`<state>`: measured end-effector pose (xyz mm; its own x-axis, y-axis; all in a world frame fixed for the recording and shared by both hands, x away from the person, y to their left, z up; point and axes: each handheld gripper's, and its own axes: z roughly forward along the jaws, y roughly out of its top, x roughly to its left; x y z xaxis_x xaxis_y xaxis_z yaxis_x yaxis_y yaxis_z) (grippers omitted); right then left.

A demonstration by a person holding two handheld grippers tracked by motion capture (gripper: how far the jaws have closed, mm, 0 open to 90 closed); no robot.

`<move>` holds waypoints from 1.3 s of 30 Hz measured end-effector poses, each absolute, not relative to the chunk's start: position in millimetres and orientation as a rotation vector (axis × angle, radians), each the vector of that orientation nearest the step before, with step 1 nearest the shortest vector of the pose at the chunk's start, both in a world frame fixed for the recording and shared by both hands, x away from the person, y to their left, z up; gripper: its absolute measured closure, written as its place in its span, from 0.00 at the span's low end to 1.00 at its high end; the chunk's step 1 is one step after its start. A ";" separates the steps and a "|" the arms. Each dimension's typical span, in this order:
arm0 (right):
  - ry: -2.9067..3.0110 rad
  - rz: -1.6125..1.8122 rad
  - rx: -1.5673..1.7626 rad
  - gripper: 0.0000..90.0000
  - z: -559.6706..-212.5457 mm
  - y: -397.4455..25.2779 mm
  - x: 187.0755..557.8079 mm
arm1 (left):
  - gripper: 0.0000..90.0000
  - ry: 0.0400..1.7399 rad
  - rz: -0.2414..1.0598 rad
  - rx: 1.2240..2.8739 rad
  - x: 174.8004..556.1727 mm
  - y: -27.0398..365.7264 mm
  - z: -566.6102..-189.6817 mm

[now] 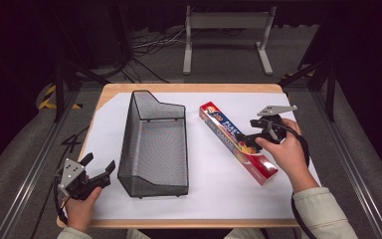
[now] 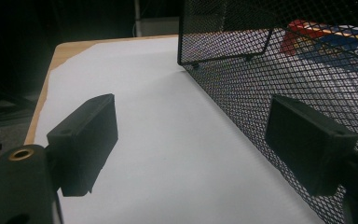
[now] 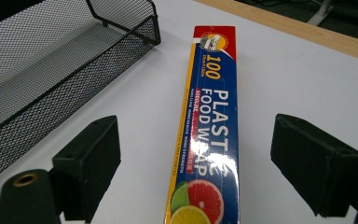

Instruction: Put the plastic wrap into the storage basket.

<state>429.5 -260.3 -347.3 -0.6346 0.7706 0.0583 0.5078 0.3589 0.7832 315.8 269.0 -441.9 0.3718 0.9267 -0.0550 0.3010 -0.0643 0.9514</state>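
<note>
Right gripper, jaws wide, poised over the plastic wrap box lying diagonally on the white sheet; contact apparently none. Left gripper, jaws wide, held low beside the wire mesh basket, forearm at the table's near edge

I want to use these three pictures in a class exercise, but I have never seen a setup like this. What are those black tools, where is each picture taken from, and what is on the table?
A person sits at a table covered with white paper, holding a hand-held two-jaw gripper in each hand. The high view looks down from above; the other two come from cameras riding on each gripper. The left gripper is open beside a black mesh basket, holding nothing. The right gripper is open with its jaws either side of a long box of plastic food wrap, not yet closed on it.
</note>
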 end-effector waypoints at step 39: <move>2.488 0.663 1.309 0.18 -408.5 -221.5 477.1 | 0.20 1.122 0.750 1.618 317.5 266.5 -444.3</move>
